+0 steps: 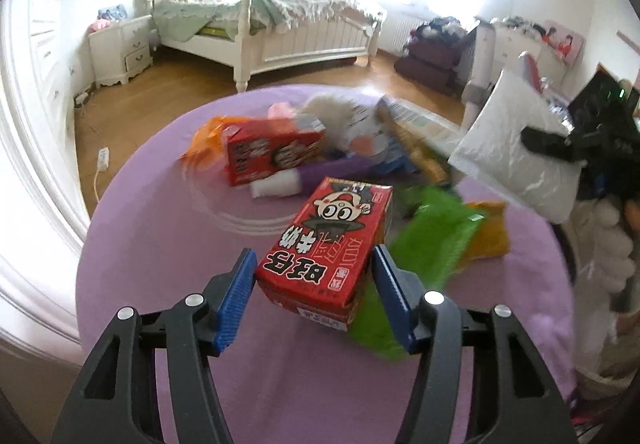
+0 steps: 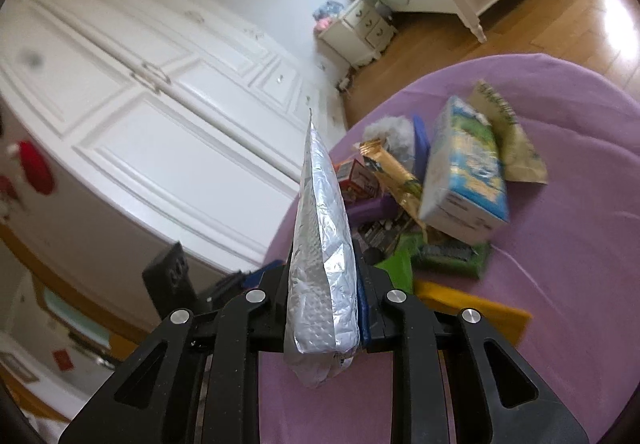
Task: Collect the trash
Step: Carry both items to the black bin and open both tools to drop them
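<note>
My left gripper [image 1: 314,272] holds a red milk carton [image 1: 330,240] between its blue pads [image 1: 236,292], with both pads against the carton's sides, just above the purple table [image 1: 160,264]. My right gripper [image 2: 322,296] is shut on a silver foil bag [image 2: 322,244] and holds it in the air; in the left wrist view the same bag [image 1: 516,147] hangs at the right, above the table's edge. A pile of trash lies on the table: a second red carton [image 1: 272,149], a green wrapper [image 1: 432,240], a blue-and-white box [image 2: 464,179], a gold wrapper [image 2: 394,175].
An orange wrapper [image 1: 486,232] lies by the green one and a purple tube [image 1: 320,173] lies behind the held carton. A bed [image 1: 272,27] and a nightstand [image 1: 120,47] stand beyond the table on the wooden floor. White wardrobe doors [image 2: 140,103] are at the left.
</note>
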Action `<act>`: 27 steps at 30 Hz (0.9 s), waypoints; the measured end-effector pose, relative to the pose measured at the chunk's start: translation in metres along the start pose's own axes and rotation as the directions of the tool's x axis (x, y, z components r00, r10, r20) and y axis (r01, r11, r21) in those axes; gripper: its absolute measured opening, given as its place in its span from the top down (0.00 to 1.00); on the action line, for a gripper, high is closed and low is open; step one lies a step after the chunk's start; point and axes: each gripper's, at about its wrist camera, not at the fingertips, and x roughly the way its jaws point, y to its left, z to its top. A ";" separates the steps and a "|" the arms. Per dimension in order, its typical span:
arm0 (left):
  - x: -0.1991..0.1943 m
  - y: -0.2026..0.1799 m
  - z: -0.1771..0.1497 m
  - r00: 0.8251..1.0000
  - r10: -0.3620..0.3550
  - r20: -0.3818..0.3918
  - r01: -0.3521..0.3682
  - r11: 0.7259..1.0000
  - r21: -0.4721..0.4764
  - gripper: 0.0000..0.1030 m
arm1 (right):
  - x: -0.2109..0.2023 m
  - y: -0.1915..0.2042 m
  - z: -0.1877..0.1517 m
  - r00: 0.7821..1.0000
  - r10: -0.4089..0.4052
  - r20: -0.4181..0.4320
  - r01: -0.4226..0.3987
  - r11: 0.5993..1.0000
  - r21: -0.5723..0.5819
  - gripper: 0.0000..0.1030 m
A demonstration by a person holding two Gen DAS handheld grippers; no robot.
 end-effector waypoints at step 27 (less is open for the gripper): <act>0.110 -0.333 0.047 0.863 -0.477 -0.166 0.502 0.849 0.168 0.45 | -0.336 -0.231 -0.127 0.820 -0.372 0.435 0.126 0.859 0.496 0.78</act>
